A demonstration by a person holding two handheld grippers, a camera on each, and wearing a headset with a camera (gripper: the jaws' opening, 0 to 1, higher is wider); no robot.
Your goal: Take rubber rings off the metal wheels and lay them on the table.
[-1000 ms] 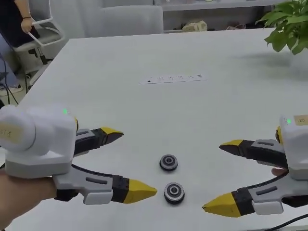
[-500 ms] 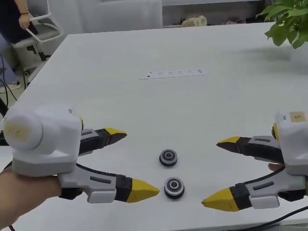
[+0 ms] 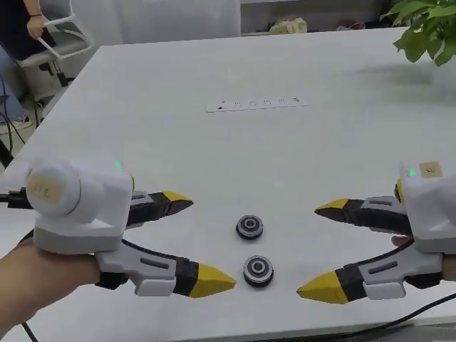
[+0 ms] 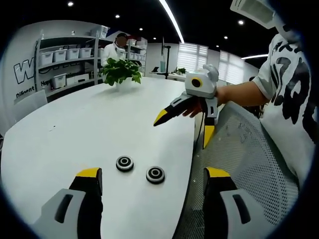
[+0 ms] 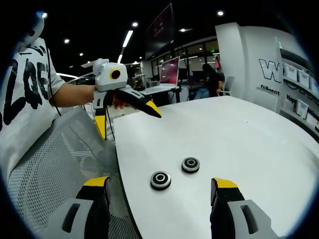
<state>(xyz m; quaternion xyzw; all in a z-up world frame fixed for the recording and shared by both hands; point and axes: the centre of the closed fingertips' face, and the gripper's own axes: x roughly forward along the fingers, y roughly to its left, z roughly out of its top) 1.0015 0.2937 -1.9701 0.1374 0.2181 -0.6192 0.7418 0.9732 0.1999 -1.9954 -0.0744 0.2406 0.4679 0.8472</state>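
Observation:
Two small metal wheels with black rubber rings lie flat near the table's front edge: the farther wheel and the nearer wheel. My left gripper hovers just left of them, open and holding nothing. From the right, my right gripper faces them, also open and holding nothing. Neither gripper touches a wheel.
A flush power strip sits mid-table farther back. A leafy plant stands at the far right corner, and a chair with a person is beyond the far left. The white table ends just below the wheels.
The head view has tilted a little. Both grippers stay open on either side of the wheels, and the wheels have not moved.

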